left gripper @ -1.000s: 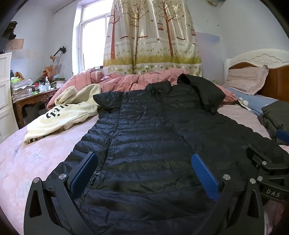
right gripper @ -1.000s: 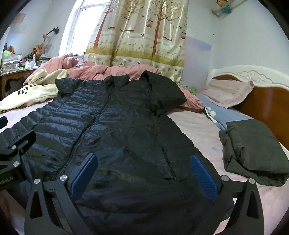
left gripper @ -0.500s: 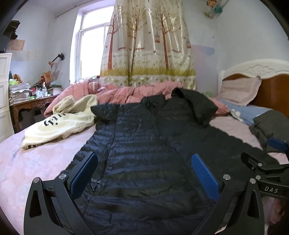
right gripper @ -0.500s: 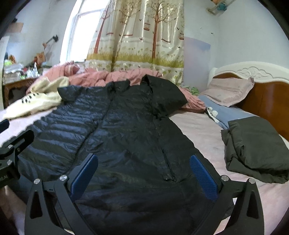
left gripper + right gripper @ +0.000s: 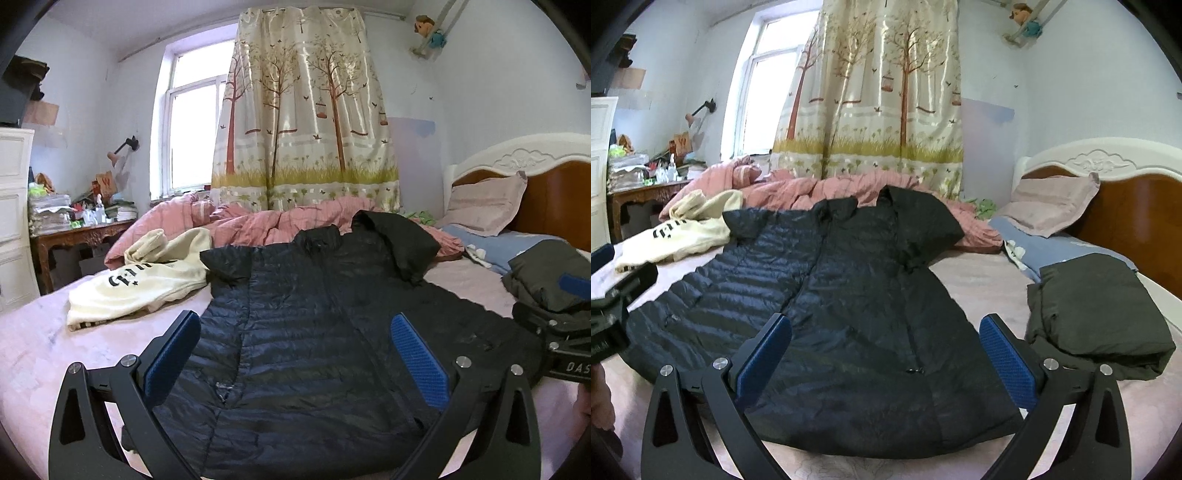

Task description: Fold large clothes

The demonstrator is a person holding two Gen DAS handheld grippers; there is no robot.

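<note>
Because the black quilted down jacket [image 5: 317, 332] fills the frame's centre, spread flat on the bed [image 5: 33, 343], it looks light, puffy and slippery; both the left gripper [image 5: 295, 354] and right gripper [image 5: 882, 350] gape empty, so pinch its hem.

You are looking at a tree-print curtain [image 5: 306, 122] hanging by the window [image 5: 192, 136]. A pink pillow [image 5: 1052, 206] is leaning against the headboard [image 5: 1137, 206]. Clutter is crowding the table [image 5: 74, 230].

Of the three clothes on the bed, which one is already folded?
The dark olive garment by the headboard: a compact stacked bundle. The black puffer jacket lies spread flat, and the cream sweatshirt is crumpled.
</note>
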